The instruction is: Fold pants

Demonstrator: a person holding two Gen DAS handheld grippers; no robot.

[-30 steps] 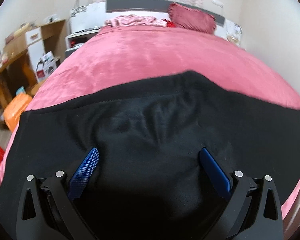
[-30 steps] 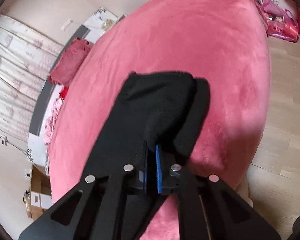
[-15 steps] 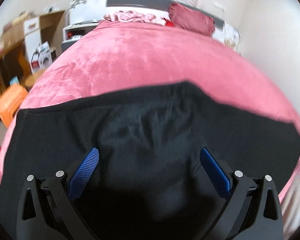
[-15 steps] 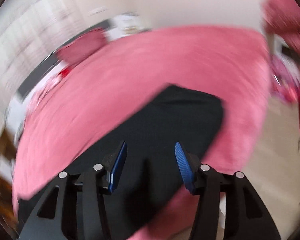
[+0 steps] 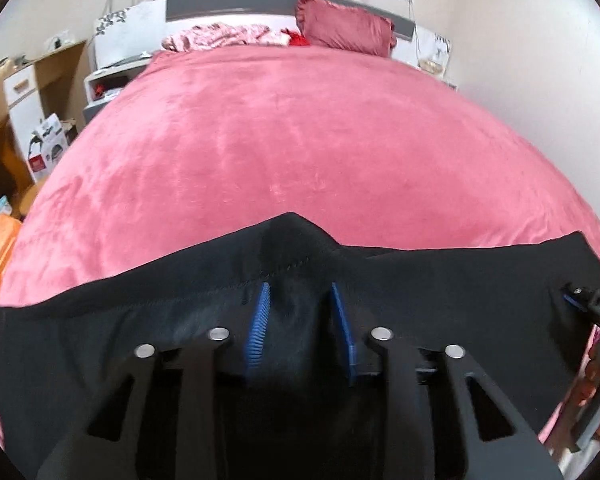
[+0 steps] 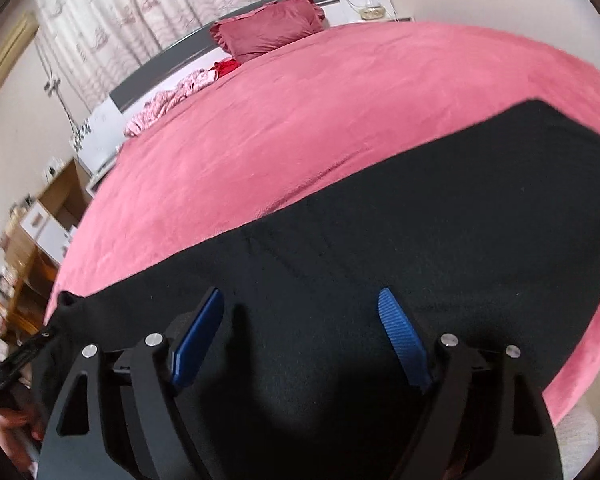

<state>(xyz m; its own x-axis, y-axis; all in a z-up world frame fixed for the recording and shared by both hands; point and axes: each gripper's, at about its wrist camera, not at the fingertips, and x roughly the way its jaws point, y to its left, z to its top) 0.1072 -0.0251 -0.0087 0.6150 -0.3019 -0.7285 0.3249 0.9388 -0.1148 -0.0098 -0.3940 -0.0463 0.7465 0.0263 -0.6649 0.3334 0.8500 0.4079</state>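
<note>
Home bedroom: pink-covered bed [image 5: 300, 140], pillow [image 5: 346, 26], curtains [image 6: 140, 12].

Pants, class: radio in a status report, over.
Left tongs part-closed, black pants bunched between fingers, grip unconfirmed. Right tongs open over them. Pants spread across pink bedspread. Nothing in the way.

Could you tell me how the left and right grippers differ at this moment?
The left gripper has its fingers close together, pinching a raised fold of the black pants; the right gripper has its fingers spread wide, holding nothing. Both hover over the pants on the pink bed.
</note>
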